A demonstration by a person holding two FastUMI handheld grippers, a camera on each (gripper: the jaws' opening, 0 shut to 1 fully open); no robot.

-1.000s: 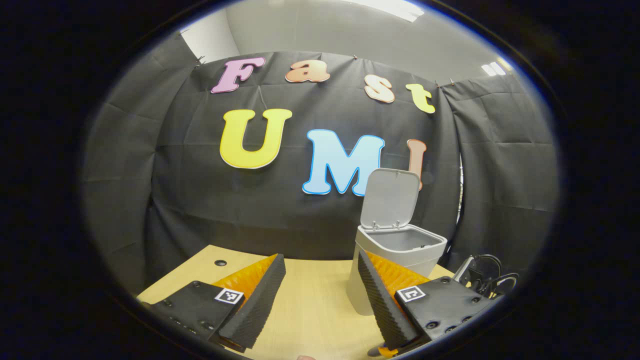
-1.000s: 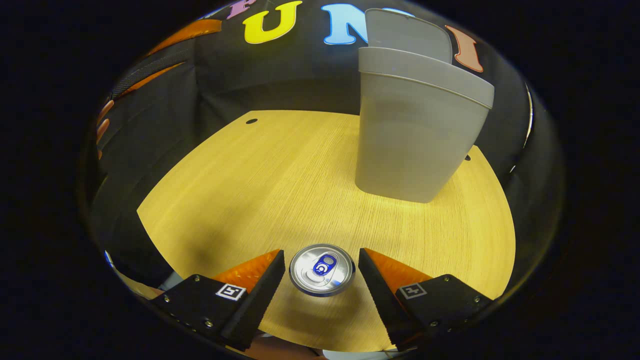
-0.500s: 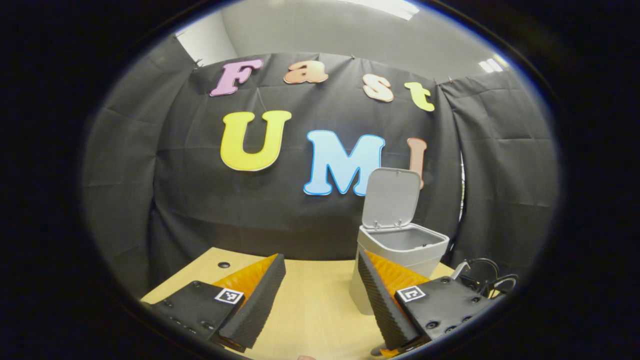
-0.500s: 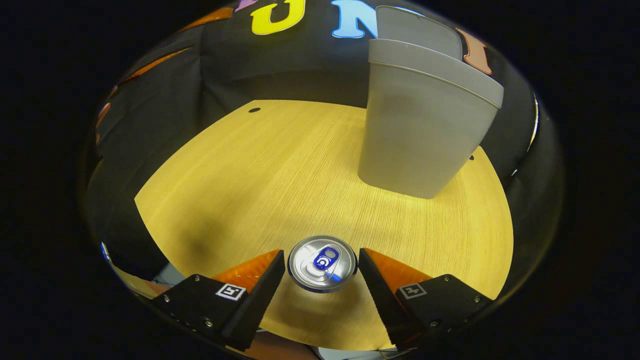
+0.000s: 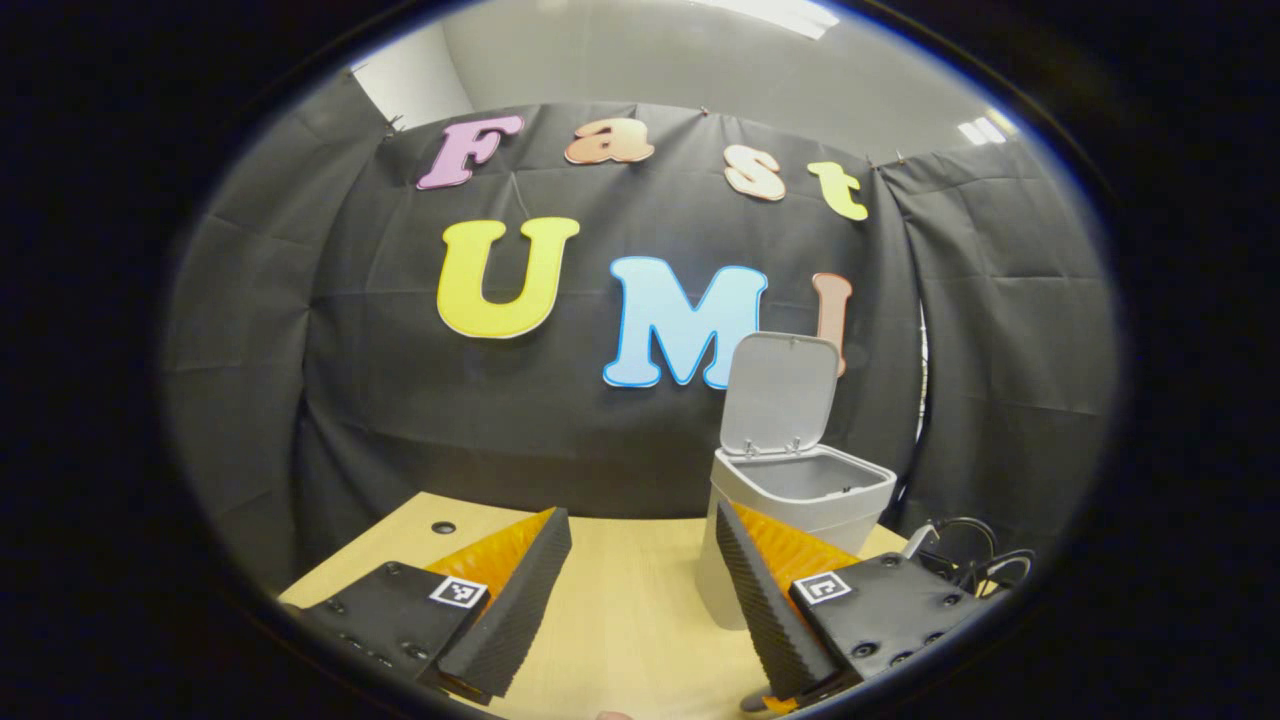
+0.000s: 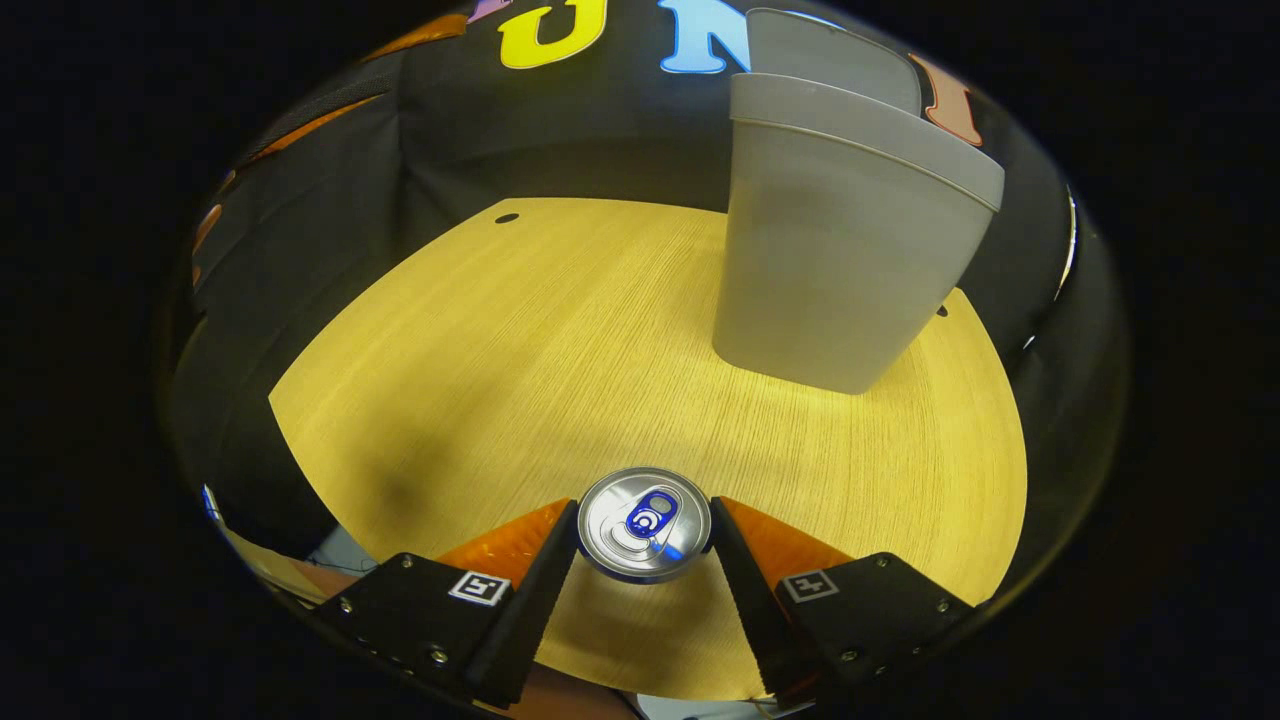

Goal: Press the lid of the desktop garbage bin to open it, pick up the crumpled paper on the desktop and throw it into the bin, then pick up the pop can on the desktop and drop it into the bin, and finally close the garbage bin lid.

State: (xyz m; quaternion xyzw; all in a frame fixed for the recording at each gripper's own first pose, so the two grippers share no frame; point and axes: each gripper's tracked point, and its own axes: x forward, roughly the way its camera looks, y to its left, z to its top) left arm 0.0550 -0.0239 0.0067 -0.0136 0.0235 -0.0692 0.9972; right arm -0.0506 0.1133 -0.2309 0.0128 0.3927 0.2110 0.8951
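Note:
The grey desktop bin [image 5: 800,500] stands on the wooden desk [image 5: 620,610] with its lid [image 5: 780,395] tipped up and open. My left gripper [image 5: 640,560] hangs open above the desk, to the left of the bin, with nothing between its fingers. In the right gripper view a pop can [image 6: 645,522] stands upright on the desk [image 6: 550,330], seen from above. My right gripper [image 6: 643,560] has closed in on it, both fingers touching its sides. The bin [image 6: 840,260] stands beyond the can to the right, with its lid [image 6: 830,60] raised.
A small round hole [image 6: 506,217] marks the desk's far left part. Black cables [image 5: 975,560] lie at the desk's right edge behind the bin. Bare wood stretches between the can and the bin.
My right gripper's fingers have narrowed from standing apart from the can to pressing on its sides. The left gripper has barely shifted.

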